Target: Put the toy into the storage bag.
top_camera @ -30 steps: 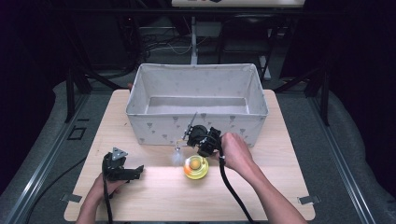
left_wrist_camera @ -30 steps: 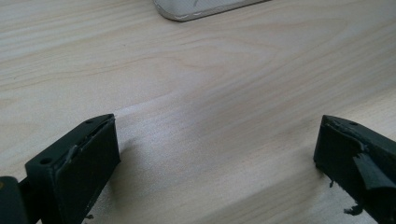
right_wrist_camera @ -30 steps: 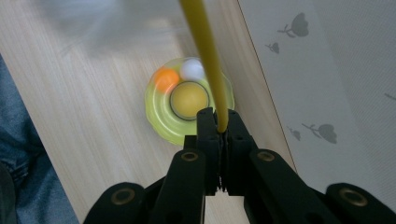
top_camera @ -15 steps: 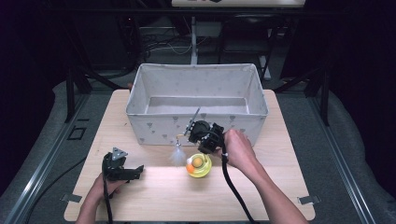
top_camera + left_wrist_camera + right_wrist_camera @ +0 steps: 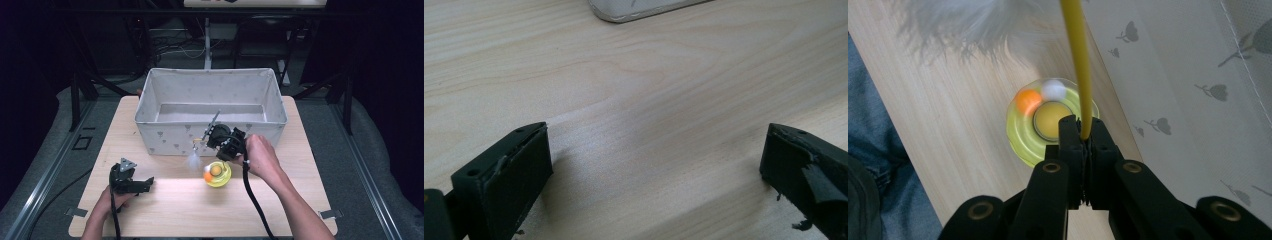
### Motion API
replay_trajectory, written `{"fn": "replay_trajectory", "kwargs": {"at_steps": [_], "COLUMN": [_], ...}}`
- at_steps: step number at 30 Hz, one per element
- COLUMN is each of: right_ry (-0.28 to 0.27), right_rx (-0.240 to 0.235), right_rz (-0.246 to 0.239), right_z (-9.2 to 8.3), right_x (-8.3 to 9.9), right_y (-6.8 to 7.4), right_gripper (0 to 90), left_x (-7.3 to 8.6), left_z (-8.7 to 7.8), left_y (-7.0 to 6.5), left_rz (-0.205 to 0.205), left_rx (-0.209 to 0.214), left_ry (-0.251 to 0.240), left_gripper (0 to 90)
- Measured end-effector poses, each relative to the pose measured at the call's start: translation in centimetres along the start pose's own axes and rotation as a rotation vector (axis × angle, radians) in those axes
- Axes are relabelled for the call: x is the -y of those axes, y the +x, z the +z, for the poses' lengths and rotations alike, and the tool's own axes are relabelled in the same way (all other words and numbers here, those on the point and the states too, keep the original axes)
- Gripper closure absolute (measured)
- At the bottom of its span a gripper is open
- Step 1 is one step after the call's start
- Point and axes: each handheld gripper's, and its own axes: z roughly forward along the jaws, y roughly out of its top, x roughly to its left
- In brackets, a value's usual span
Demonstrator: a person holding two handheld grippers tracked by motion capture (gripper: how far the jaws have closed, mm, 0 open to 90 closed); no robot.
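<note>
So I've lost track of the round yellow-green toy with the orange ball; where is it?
High view: the round yellow-green toy lies on the wooden table, below the right gripper.

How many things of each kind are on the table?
Fabric box: 1
Yellow round toy: 1
Feather wand, lifted in the right gripper: 1
Grippers, counting the left gripper: 2
Total: 5

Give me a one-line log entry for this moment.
right gripper: shut on yellow wand, feather tip dangling | yellow disc toy: on table | left gripper: open, empty | fabric bin: behind
</note>
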Motion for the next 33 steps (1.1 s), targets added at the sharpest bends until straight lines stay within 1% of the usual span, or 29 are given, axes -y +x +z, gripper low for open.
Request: {"fn": "replay_trajectory", "kwargs": {"at_steps": [1, 6, 12, 15, 18, 25, 33], "right_ry": [-0.005, -0.004, 0.001, -0.005, -0.003, -0.019, -0.022], "right_rx": [-0.001, 0.002, 0.001, 0.006, 0.005, 0.005, 0.014], "right_rz": [0.003, 0.004, 0.018, 0.029, 0.03, 0.054, 0.053], "right_z": [-0.3, -0.6, -1.2, -1.7, -1.9, -3.3, -4.4], "right_x": [0.1, 0.2, 0.5, 0.6, 0.7, 1.0, 1.0], "right_y": [-0.1, -0.4, -0.7, -1.0, -1.2, -1.9, -2.3], "right_gripper": [88.8, 88.8, 88.8, 88.9, 88.9, 88.8, 88.9], "left_x": [0.0, 0.0, 0.0, 0.0, 0.0, 0.0, 0.0], "left_z": [0.0, 0.0, 0.0, 0.0, 0.0, 0.0, 0.0], "left_y": [0.0, 0.0, 0.0, 0.0, 0.0, 0.0, 0.0], "left_rz": [0.0, 0.0, 0.0, 0.0, 0.0, 0.0, 0.002], "left_rx": [0.0, 0.0, 0.0, 0.0, 0.0, 0.0, 0.001], "left_ry": [0.0, 0.0, 0.0, 0.0, 0.001, 0.0, 0.001], "left_gripper": [0.2, 0.2, 0.2, 0.2, 0.2, 0.2, 0.2]}}
